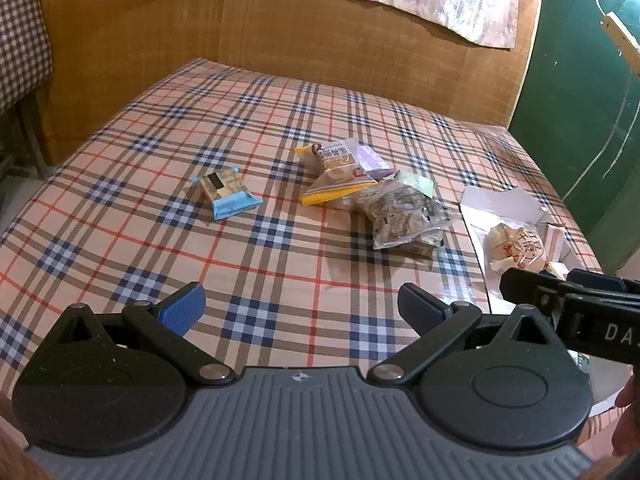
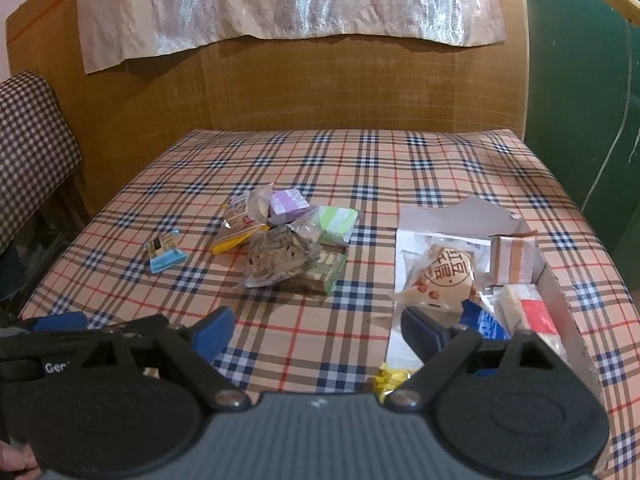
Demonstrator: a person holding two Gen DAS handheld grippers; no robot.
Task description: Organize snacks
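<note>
— Grippers?
— Left gripper (image 1: 301, 308) and right gripper (image 2: 316, 330) both gape wide, holding nothing.
— Snacks?
— Pile (image 2: 288, 240) mid-table (image 2: 400, 168); blue packet (image 1: 226, 194) apart on its left; more in the box (image 2: 556, 292) on the right.

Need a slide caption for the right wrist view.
Right gripper open above plaid tablecloth; snack pile ahead, box right.

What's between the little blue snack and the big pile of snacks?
Nothing, only bare checked tablecloth lies between the blue snack packet and the snack pile. Both wrist views show that gap.
</note>
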